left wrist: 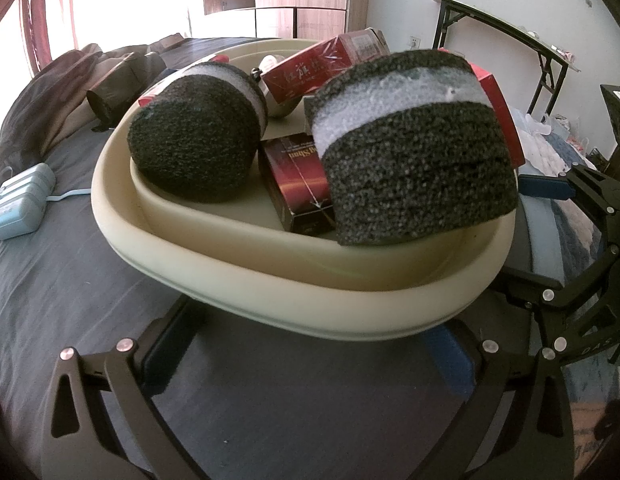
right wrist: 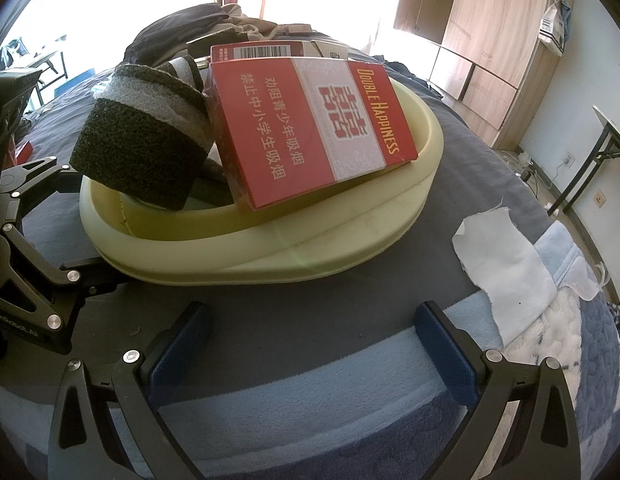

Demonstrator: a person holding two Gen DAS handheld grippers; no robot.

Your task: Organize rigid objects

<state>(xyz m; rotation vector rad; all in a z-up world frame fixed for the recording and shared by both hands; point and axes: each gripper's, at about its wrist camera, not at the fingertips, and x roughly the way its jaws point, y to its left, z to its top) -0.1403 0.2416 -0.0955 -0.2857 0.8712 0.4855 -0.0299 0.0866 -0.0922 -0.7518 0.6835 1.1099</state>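
Observation:
A cream oval basin point(left wrist: 270, 304) sits on the bed; it also shows in the right wrist view point(right wrist: 270, 256). It holds two black-and-white sponges point(left wrist: 194, 148) point(left wrist: 418, 160), a dark red box point(left wrist: 302, 184), a red carton point(left wrist: 310, 68) and a metal object point(left wrist: 284, 108). In the right wrist view a red Double Happiness carton point(right wrist: 310, 128) leans on the rim beside a sponge point(right wrist: 146, 148). My left gripper point(left wrist: 310, 360) is open, its fingers under the basin's near rim. My right gripper point(right wrist: 310, 344) is open and empty, just short of the basin.
The bed has a dark grey sheet point(left wrist: 62, 280) and a blue blanket point(right wrist: 310, 400). A light blue power strip point(left wrist: 20, 204) lies at the left. Dark clothes point(left wrist: 70, 80) are piled behind. A white cloth point(right wrist: 506, 264) lies to the right. A folding table point(left wrist: 510, 40) stands by the wall.

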